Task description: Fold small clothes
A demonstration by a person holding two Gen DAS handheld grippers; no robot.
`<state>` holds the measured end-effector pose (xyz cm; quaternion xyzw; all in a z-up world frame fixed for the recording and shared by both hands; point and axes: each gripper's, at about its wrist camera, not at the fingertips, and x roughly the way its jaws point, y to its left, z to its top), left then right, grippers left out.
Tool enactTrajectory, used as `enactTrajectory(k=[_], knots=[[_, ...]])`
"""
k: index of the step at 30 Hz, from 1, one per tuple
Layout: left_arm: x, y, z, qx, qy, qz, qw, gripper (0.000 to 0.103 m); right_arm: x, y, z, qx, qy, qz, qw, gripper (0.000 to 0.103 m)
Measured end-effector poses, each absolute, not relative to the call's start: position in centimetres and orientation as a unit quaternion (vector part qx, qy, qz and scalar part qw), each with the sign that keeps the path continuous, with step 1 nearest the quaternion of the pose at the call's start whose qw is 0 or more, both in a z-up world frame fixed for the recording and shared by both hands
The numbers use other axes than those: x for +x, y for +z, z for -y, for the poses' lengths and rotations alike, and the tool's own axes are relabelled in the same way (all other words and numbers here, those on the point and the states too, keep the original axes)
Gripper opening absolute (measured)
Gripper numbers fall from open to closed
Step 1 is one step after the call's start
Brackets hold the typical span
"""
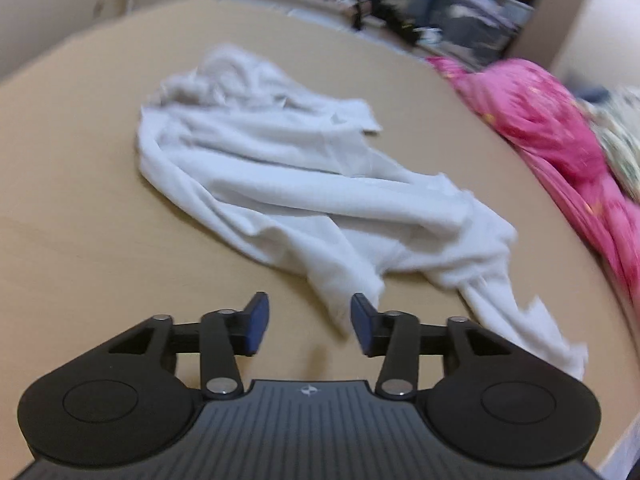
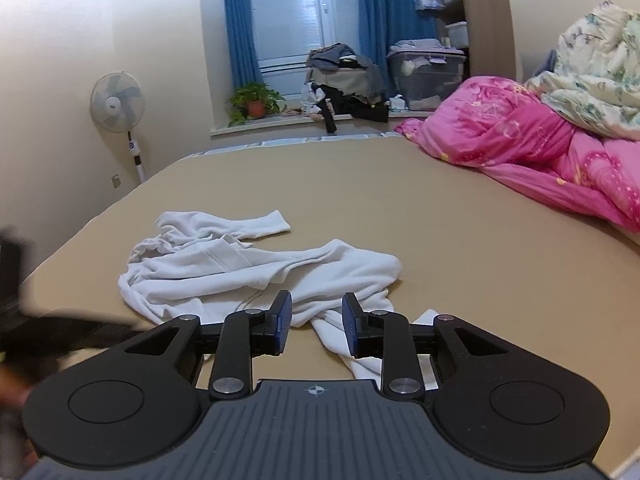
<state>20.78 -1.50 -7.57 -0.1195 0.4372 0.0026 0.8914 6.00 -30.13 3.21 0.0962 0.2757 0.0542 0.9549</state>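
Observation:
A small white garment [image 1: 304, 184] lies crumpled on the tan bed sheet [image 1: 80, 208]. In the left wrist view my left gripper [image 1: 310, 324] is open and empty, just short of the garment's near corner. In the right wrist view the same garment [image 2: 240, 268] lies bunched, with one sleeve stretched out at the back. My right gripper [image 2: 316, 322] is open and empty, hovering over the garment's near trailing end. The blurred left gripper [image 2: 60, 332] shows at the left edge of the right wrist view.
A pink quilt [image 2: 520, 144] and a floral duvet [image 2: 596, 80] are piled on the right side of the bed. A fan [image 2: 116, 100], a potted plant [image 2: 254, 104] and piles of clothes [image 2: 348, 84] stand by the far window.

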Motion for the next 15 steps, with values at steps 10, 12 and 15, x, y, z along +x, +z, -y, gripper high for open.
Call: enactTrajectory(k=[10, 12, 15], knots=[[23.3, -8.6, 1.0, -0.088, -0.005, -0.469, 0.879, 0.002, 7.5, 3.0, 30.6, 0.106, 0.05, -0.29, 0.95, 0.035], [20.3, -6.7, -0.7, -0.05, -0.023, -0.455, 0.889, 0.002, 7.7, 3.0, 31.0, 0.116, 0.045, -0.291, 0.949, 0.035], [15.3, -3.4, -5.0, -0.017, -0.042, -0.443, 0.895, 0.001, 7.9, 3.1, 31.5, 0.129, 0.037, -0.288, 0.948, 0.035]])
